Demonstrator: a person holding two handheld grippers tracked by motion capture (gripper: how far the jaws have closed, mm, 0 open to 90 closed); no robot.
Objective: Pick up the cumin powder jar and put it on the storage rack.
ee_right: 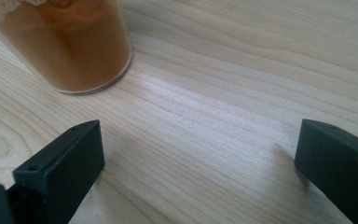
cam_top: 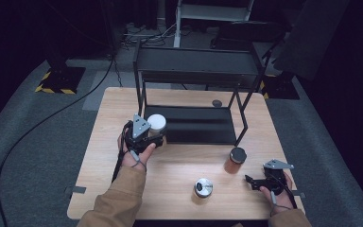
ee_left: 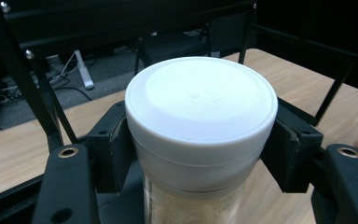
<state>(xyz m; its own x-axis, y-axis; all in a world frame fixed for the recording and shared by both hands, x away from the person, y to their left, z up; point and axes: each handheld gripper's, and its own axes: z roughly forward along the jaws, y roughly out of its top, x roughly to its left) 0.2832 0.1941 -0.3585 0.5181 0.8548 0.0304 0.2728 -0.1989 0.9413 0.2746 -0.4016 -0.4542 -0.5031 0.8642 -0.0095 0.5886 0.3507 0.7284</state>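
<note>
**White-capped jar clamped in the left gripper above a pale wooden table**

A dark room with grey carpet surrounds a light wood-grain table [cam_top: 179, 163], whose far half carries a black metal rack [cam_top: 196, 94] of thin tubing with two flat shelves.

The left gripper [cam_top: 147, 137] is near the table's left edge, at the front left corner of the rack's lower shelf. Its black jaws are closed on a jar with a white lid [ee_left: 200, 100], the pads pressing both sides just under the cap. The lid is smooth, round, matte plastic with a shallow raised rim; faint embossed marks on its top are too small to read. Below it the clear body shows a pale powder, cut off by the bottom of the left gripper view.

The right gripper [cam_top: 255, 182] rests low near the table's front right corner, its jaws wide apart with bare wood between them. Just beyond it stands a clear jar of orange-brown powder [ee_right: 72, 44] with a dark cap. A small jar with a shiny metal lid [cam_top: 203, 187] stands near the front edge, centre. A small dark round object [cam_top: 217, 103] lies at the lower shelf's back; what it is cannot be made out.
</note>
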